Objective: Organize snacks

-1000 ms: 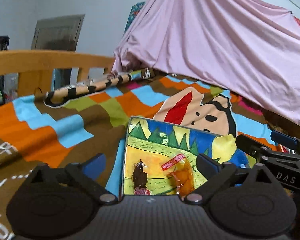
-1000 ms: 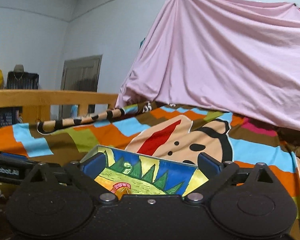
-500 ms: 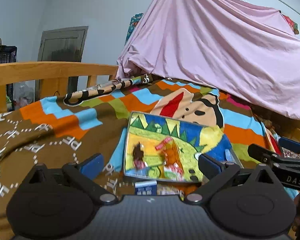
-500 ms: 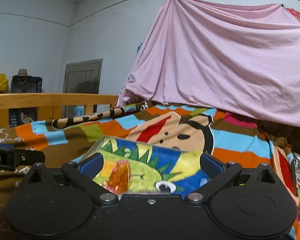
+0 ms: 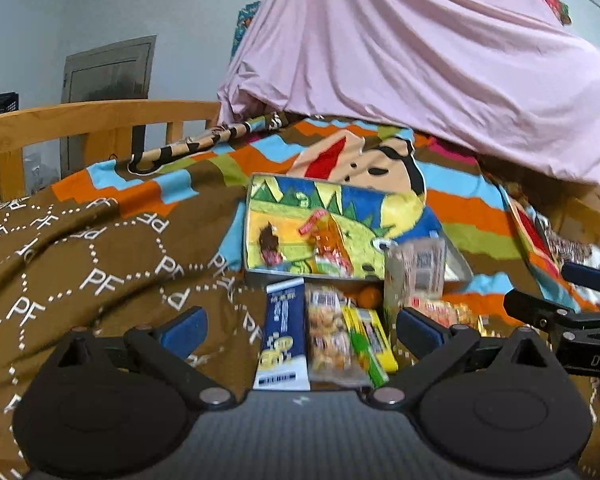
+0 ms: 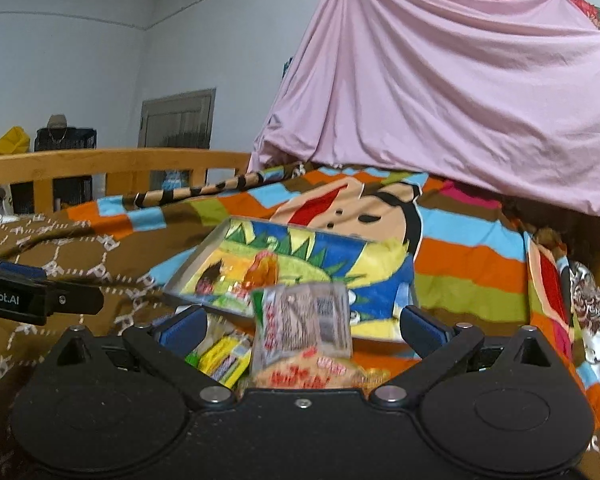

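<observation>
A shallow tray [image 5: 256, 276] with a colourful painted bottom lies on the bed and holds two small sweets, one dark [image 5: 269, 242] and one orange [image 5: 332, 234]. In front of it lie several snack packs: a blue one [image 5: 285, 332], a biscuit pack [image 5: 329, 332], a yellow-green one [image 5: 370, 340] and a clear upright packet [image 5: 418, 270]. My left gripper [image 5: 298, 330] hovers open over the packs. My right gripper [image 6: 300, 328] is open too, with the clear packet [image 6: 304, 320] standing between its fingers, untouched. The tray [image 6: 188, 268] lies beyond.
A brown patterned blanket [image 5: 80, 264] and a striped cartoon blanket [image 5: 468, 212] cover the bed. A wooden rail [image 5: 80, 116] runs along the left. A pink sheet [image 5: 440, 64] hangs behind. The other gripper's tip [image 5: 560, 316] shows at the right.
Both grippers have drawn back and up from the tray. The row of snack packs in front of the tray has come into view. Both stay open.
</observation>
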A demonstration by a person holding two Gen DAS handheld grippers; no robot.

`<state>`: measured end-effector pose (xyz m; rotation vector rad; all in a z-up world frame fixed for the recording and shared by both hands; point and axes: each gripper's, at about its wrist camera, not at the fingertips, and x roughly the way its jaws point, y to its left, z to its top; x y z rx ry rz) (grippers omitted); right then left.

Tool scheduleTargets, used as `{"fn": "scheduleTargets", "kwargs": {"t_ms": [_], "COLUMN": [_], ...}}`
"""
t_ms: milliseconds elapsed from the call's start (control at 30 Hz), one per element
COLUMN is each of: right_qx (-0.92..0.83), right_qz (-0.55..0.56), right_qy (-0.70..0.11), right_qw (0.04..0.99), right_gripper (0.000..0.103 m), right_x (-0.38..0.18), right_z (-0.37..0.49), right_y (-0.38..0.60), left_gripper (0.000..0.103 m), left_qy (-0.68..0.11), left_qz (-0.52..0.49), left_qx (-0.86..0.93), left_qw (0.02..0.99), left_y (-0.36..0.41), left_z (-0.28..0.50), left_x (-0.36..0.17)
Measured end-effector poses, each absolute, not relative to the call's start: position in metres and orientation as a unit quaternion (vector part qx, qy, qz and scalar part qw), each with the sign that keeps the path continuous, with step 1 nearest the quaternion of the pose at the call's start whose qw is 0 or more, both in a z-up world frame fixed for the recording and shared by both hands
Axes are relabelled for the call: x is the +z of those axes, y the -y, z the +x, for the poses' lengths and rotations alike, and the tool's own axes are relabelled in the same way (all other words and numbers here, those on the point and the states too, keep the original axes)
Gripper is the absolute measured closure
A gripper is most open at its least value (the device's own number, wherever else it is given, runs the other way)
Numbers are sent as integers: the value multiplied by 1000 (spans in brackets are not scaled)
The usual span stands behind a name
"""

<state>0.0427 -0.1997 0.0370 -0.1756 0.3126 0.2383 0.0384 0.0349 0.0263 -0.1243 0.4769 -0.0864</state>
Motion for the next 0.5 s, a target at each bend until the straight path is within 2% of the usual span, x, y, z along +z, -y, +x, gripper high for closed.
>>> {"fn": "scheduleTargets", "kwargs": {"t_ms": [500], "right_qx": [141], "right_qz": [-99], "right_qy": [-207], "right_qw": [963], "right_gripper": [1], "right_x": [8], "right_z": [25], "right_y": [192], "left_gripper": [0], "left_qy": [-289], "left_qz": [-38], "left_qx": [-46], "left_qw": [955], "left_y": [-35], "left_z": [18], "left_x": [2]}}
